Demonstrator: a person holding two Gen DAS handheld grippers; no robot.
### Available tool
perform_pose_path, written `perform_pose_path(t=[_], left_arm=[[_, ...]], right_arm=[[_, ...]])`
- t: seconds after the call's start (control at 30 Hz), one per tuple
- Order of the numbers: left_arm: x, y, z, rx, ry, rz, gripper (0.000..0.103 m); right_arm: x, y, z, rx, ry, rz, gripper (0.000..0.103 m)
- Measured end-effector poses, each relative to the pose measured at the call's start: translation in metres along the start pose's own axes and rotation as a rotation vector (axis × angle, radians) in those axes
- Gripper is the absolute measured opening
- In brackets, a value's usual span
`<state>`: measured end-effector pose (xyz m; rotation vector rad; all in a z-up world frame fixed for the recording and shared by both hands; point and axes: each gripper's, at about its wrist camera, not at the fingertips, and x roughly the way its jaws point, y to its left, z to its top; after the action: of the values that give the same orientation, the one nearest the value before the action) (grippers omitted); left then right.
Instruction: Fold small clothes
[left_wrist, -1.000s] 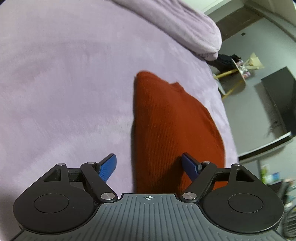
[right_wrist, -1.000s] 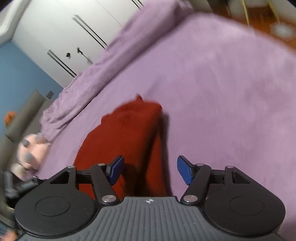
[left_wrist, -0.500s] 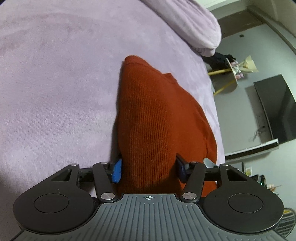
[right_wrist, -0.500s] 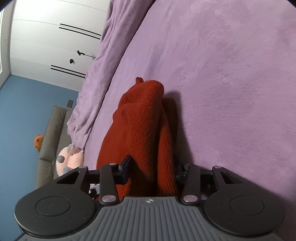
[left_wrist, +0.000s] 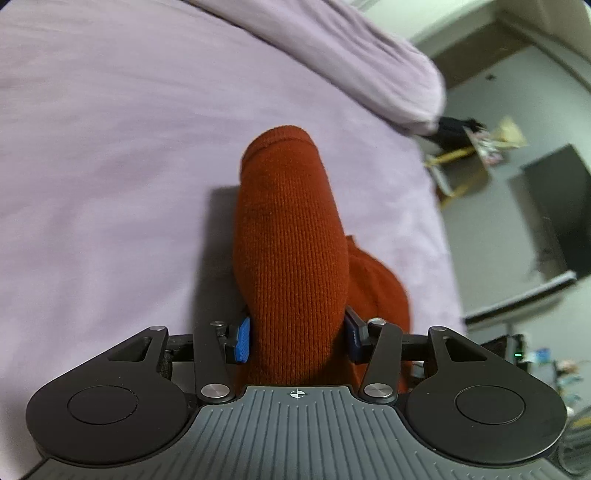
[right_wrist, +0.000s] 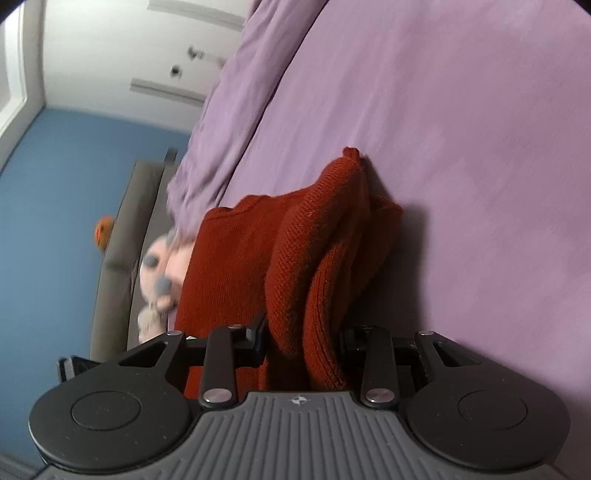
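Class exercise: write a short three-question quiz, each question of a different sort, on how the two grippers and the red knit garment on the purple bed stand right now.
1. True or false: the left gripper is shut on the red garment.
2. What is the right gripper holding?
A sock
B the red garment
C nothing
3. Fill in: the garment lies on a ____ blanket.

Key: 1 true; 2 B; 3 purple.
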<state>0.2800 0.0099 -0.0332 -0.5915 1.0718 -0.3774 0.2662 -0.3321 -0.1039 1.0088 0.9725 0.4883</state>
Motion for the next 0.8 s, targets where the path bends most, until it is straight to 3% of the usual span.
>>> perform_pose_path(t=[0.07, 0.1, 0.2, 0.3, 0.47, 0.6, 0.7, 0.8], left_arm=[[-0.011, 0.016, -0.009, -0.013, -0.010, 0.098, 0.054], [-0.017, 0.022, -0.013, -0.011, -0.022, 0.139, 0.047], [-0.039, 0.026, -0.021, 0.005, -0.097, 0.161, 0.048], [-0.047, 0.014, -0.030, 0.058, -0.147, 0.182, 0.054], [-0.047, -0.004, -0.068, 0.205, -0.149, 0.199, 0.065], [-0.046, 0.004, -0.105, 0.180, -0.100, 0.174, 0.071], [-0.041, 0.014, -0.122, 0.167, -0.073, 0.233, 0.071], [-0.042, 0.021, -0.126, 0.139, -0.068, 0.268, 0.071]], right_arm=[[0.009, 0.012, -0.012, -0.036, -0.015, -0.042, 0.036], [0.007, 0.018, -0.017, -0.054, -0.038, -0.080, 0.041], [-0.009, 0.039, -0.029, -0.153, -0.132, -0.222, 0.053], [-0.029, 0.058, -0.038, -0.220, -0.228, -0.324, 0.054], [-0.065, 0.064, -0.074, -0.212, -0.251, -0.254, 0.055], [-0.072, 0.046, -0.116, -0.181, -0.209, -0.245, 0.058], [-0.071, 0.026, -0.128, -0.048, -0.177, -0.219, 0.059], [-0.075, 0.011, -0.131, 0.060, -0.215, -0.162, 0.059]])
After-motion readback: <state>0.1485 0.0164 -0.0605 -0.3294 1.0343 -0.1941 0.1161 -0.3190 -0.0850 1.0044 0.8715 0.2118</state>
